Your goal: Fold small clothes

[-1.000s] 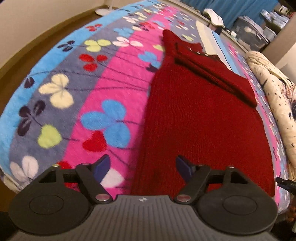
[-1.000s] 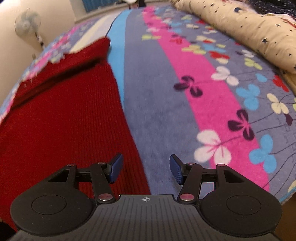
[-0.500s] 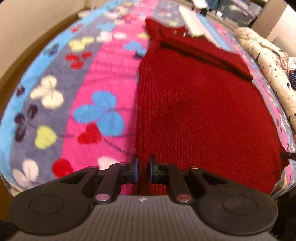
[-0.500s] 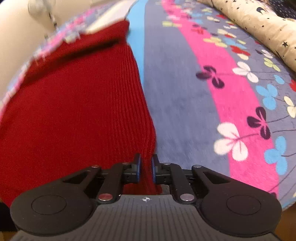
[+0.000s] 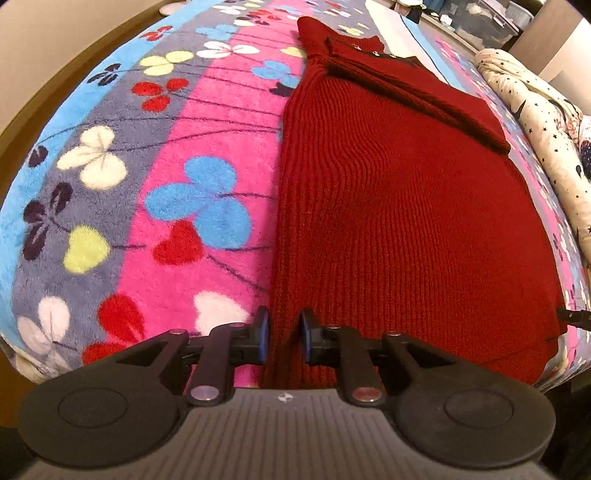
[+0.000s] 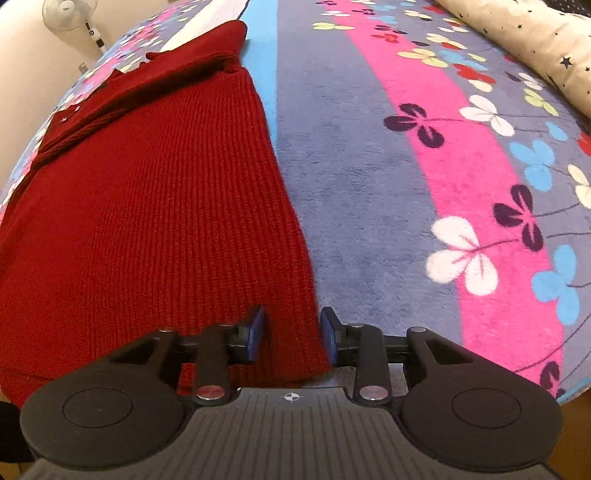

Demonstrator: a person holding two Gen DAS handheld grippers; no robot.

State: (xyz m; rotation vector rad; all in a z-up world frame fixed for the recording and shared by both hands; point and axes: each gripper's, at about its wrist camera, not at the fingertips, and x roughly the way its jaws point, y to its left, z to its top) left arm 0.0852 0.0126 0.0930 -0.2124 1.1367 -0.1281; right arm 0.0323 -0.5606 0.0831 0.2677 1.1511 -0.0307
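Garment: a dark red knitted sweater (image 5: 399, 206) lies flat on a flower-patterned fleece blanket (image 5: 155, 192), its collar and folded-in sleeves at the far end and its hem at the near edge of the bed.
Long axis: it runs straight away from both cameras, hem nearest, neckline farthest.
Left gripper (image 5: 282, 335): straddles the hem's left corner; a fold of knit stands between the jaws, which are opening, and a slight gap shows beside the left pad, so the hold looks loosened rather than firm.
Right gripper (image 6: 291, 335): straddles the hem's right corner (image 6: 291, 332); its jaws are opening as well, with the knit between them and the pads apart from it.
Nearer hand: neither; each sits at its own corner of the hem, one at each side edge.
Deciding relation: the collar lies directly ahead of both hands, so a fold would likely carry the hem forward along the long axis.
Other items: a star-printed cream quilt (image 5: 546, 140) lies beside the sweater; a standing fan (image 6: 70, 14) stands by the wall.
Writing: no brand, label or lettering is readable anywhere.
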